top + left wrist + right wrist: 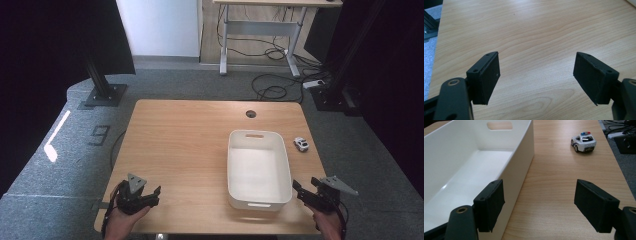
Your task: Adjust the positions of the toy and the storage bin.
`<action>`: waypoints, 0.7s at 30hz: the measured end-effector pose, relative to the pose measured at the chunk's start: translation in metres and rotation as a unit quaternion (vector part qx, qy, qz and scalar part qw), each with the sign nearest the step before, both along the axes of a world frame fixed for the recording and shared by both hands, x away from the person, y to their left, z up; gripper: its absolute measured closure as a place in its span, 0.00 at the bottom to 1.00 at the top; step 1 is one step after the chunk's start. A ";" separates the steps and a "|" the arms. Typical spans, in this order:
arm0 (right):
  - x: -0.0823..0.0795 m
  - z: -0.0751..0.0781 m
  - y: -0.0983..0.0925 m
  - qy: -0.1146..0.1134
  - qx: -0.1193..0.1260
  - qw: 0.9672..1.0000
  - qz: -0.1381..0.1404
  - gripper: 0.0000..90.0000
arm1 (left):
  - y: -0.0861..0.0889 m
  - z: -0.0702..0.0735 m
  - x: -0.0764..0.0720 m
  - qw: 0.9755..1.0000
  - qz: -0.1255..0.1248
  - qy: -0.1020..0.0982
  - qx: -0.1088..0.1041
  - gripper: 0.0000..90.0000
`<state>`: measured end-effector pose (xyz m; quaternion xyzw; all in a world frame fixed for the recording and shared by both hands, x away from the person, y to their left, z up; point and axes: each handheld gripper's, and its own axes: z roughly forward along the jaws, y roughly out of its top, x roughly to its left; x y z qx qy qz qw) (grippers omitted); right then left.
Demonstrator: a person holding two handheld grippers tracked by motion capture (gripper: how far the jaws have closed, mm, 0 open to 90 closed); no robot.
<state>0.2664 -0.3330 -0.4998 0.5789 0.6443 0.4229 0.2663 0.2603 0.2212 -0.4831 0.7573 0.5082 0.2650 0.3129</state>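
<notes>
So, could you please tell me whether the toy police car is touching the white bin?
Apart. The right gripper view shows a strip of bare table between the toy police car and the white bin; the high view shows the same gap.

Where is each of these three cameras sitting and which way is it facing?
High view: above the person's side, looking forward and down at the table; both hands, left gripper and right gripper show.
Left gripper view: rides the left gripper, facing bare tabletop; open jaws.
Right gripper view: rides the right gripper, facing the white bin and toy police car; open jaws.
Shared: bin and car also appear in the high view.
</notes>
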 end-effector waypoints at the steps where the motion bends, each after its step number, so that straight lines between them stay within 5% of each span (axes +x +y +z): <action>1: 0.000 -0.001 -0.002 0.003 0.001 1.000 -0.001 0.25 | 0.000 0.000 0.001 1.000 0.000 0.001 -0.001 0.24; 21: 0.014 0.002 -0.003 -0.001 0.005 1.000 -0.001 0.23 | 0.014 -0.002 -0.004 1.000 0.002 0.015 -0.016 0.23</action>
